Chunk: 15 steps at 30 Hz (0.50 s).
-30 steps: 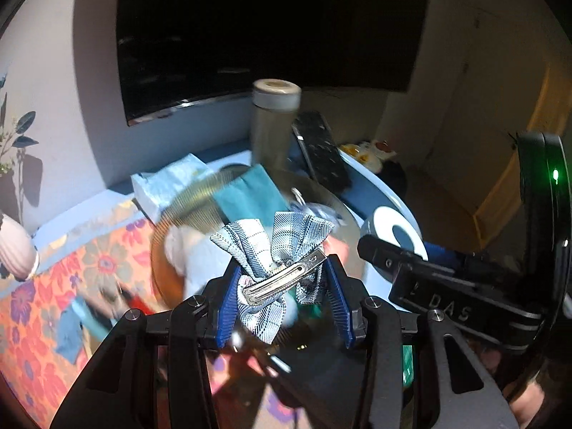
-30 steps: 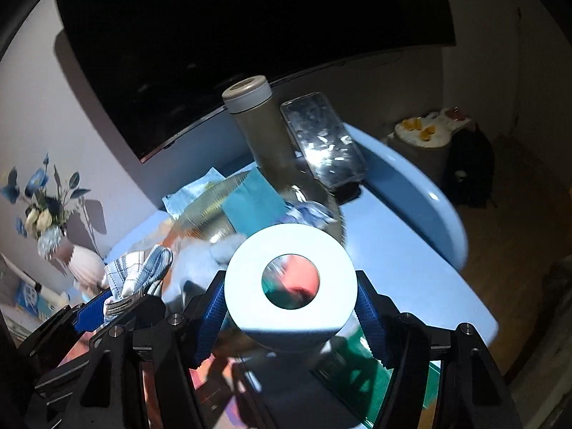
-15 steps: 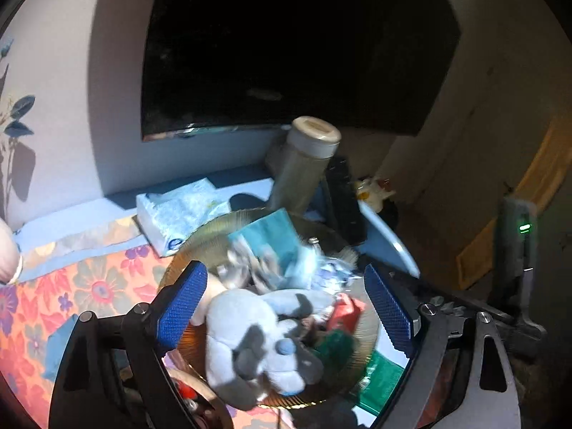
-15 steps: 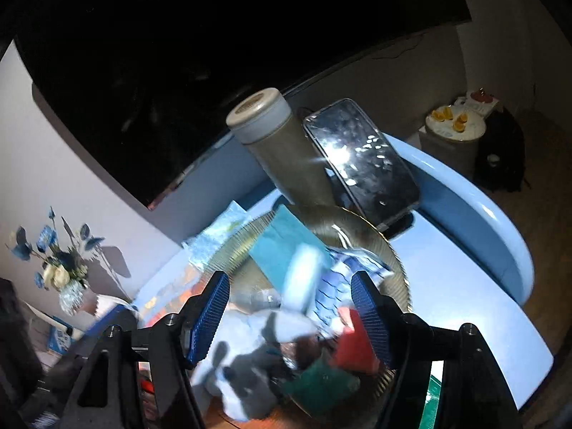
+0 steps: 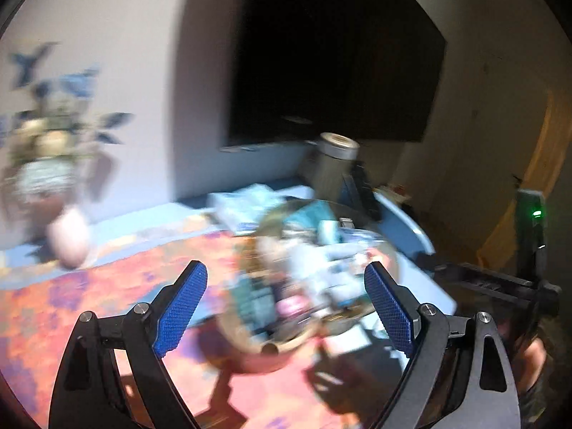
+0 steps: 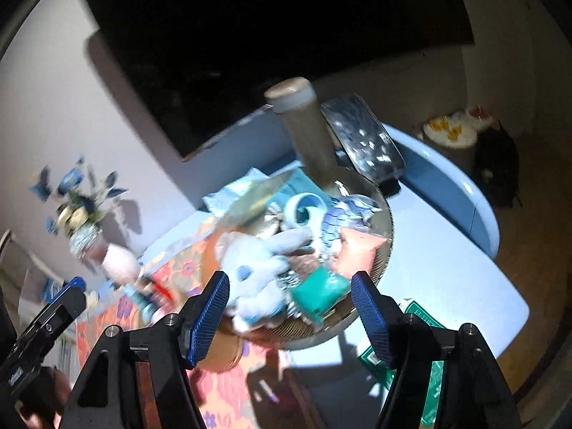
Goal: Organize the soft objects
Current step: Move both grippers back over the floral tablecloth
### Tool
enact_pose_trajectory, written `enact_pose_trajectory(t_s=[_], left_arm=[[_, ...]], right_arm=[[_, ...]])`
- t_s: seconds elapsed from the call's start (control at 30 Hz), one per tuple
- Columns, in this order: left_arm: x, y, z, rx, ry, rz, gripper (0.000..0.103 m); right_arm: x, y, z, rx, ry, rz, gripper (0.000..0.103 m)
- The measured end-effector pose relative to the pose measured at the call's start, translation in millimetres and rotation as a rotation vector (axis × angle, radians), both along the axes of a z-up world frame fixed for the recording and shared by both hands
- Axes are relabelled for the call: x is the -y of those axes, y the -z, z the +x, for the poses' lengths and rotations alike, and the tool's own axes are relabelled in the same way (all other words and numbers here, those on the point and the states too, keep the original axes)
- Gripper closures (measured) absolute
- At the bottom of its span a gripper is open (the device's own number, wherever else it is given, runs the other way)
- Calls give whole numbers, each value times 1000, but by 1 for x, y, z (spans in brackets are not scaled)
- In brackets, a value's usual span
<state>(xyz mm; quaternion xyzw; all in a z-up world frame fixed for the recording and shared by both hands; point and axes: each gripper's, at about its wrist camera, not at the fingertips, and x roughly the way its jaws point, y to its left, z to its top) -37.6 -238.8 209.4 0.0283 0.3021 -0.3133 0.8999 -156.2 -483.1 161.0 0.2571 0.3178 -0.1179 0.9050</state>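
Observation:
A round woven basket (image 6: pixel 388 246) on the blue table holds a grey plush toy (image 6: pixel 257 261), a white tape roll (image 6: pixel 304 211), a checked blue-white bow clip (image 6: pixel 343 221), an orange packet (image 6: pixel 357 250) and a teal item (image 6: pixel 318 293). My right gripper (image 6: pixel 290 277) hangs open just short of the basket's near rim, with nothing between its pads. In the left wrist view all is blurred. My left gripper (image 5: pixel 285 268) is wide open and holds nothing, with the basket (image 5: pixel 264 221) ahead and slightly to its right.
A tall beige flask (image 6: pixel 307 125) and a phone (image 6: pixel 364 146) stand behind the basket, and a tissue pack (image 6: pixel 232 193) lies to its left. A pink vase with flowers (image 6: pixel 118 264) stands at the far left on a floral cloth (image 6: pixel 221 393). A green booklet (image 6: pixel 429 357) lies near the table's front.
My left gripper let go of the bow clip, opened wide and drew back to the left. My right gripper released the tape roll into the basket and backed away.

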Motion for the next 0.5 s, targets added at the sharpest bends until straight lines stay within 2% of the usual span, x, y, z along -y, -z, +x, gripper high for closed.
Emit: enact_pose_trajectory(t_s=[0.17, 0.3, 0.37, 0.43, 0.5], left_arm=[[-94, -30, -4, 52, -188, 14, 14], [-144, -43, -13, 102, -260, 8, 14], [-160, -42, -16, 118, -281, 16, 14], [-171, -33, -14, 109, -299, 25, 13], [-179, -18, -7, 85, -317, 47, 13]], right_arm=[[-51, -17, -3, 72, -123, -3, 34], [-105, -28, 8, 95, -256, -40, 34], [-133, -29, 17, 91, -306, -65, 30], [-162, -23, 27, 72, -357, -75, 23], [-196, -8, 42, 26, -419, -88, 23]])
